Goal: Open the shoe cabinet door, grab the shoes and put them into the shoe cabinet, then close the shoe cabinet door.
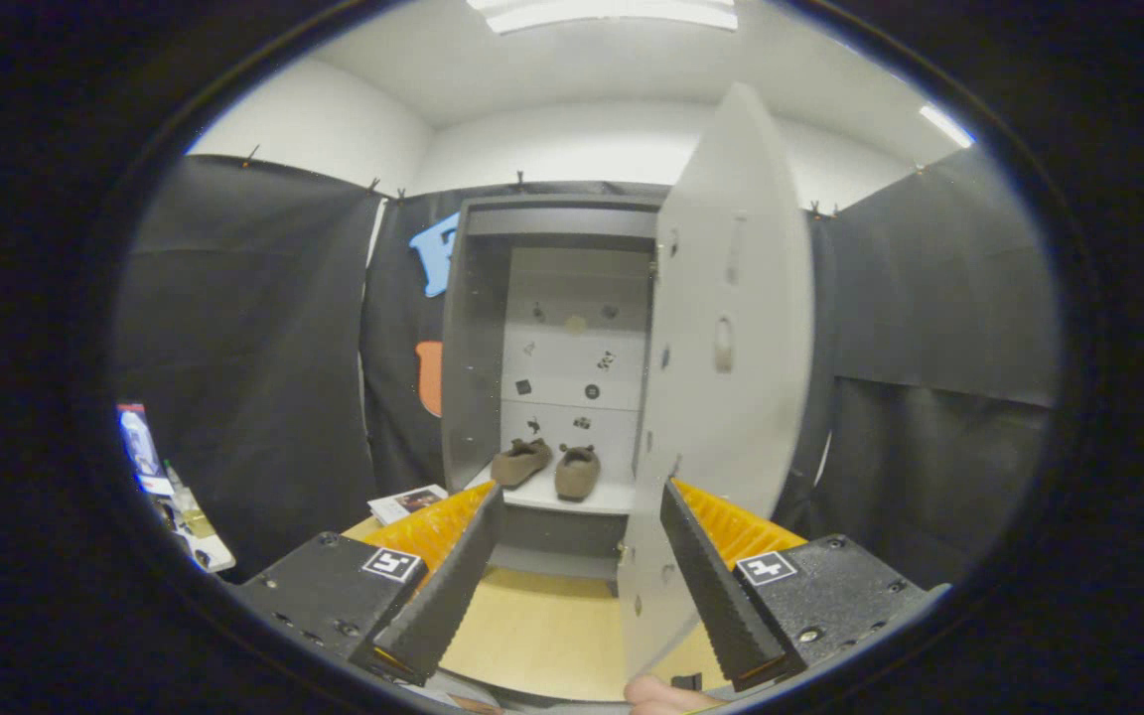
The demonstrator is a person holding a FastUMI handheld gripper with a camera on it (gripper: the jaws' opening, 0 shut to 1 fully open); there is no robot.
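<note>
Two shoes (549,467) sit in the shoe cabinet (478,328) beyond the released, level hand-held gripper (580,511).

The open cabinet door (721,397) is covering the right side of the shoe cabinet (478,348), and its lower corner is running out of sight behind the right finger of the gripper (580,506), whose fingers are standing wide apart with nothing between them. Small dark marks on the cabinet's back panel are showing too small to tell. The right shoe (578,471) is partly tucking behind the door's edge on the shelf. A booklet (409,501) is lying half hidden behind the left finger. Clutter (170,492) at the far left is getting cut off and blurred.
</note>
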